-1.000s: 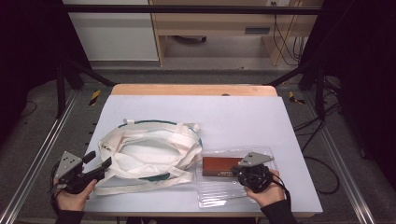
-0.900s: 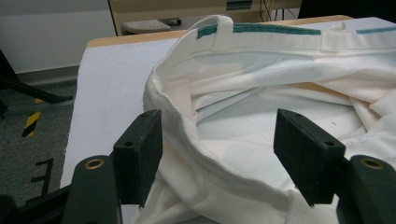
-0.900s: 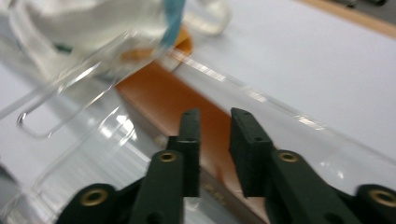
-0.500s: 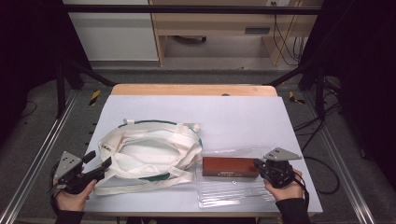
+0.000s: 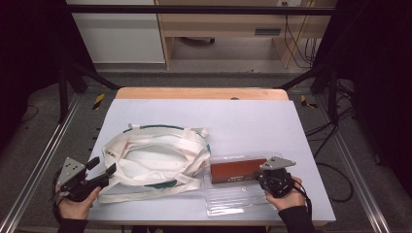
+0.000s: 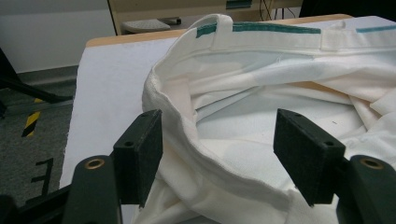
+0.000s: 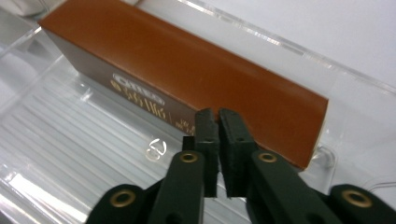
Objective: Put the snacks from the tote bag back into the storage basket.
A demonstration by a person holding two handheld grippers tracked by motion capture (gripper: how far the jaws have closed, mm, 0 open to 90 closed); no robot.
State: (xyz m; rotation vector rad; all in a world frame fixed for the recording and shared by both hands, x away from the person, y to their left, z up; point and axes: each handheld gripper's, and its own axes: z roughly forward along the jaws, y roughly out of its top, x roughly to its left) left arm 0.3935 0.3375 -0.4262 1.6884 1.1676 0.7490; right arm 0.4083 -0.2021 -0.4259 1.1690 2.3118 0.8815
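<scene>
A white cloth tote bag [image 5: 155, 160] with green trim lies open at the front left of the table. My left gripper [image 5: 103, 166] is open at the bag's left edge. In the left gripper view the bag's rim [image 6: 205, 154] runs between the two wide-apart jaws of this gripper [image 6: 217, 121]. A brown rectangular box [image 5: 235, 171] rests in a clear plastic tray [image 5: 228, 199] at the front right. My right gripper [image 5: 259, 176] is shut at the box's right end. Its tips [image 7: 215, 114] lie against the box's side [image 7: 187, 60], with nothing seen between them.
The tray [image 7: 70, 140] has a ribbed clear floor. The table's bare pale surface [image 5: 233, 121] stretches behind the bag and the tray to a wooden back edge [image 5: 199, 93]. Metal rails run along both sides of the table.
The right gripper drew off to the right of the box, then came back left to its right end. The left gripper and the bag have held still.
</scene>
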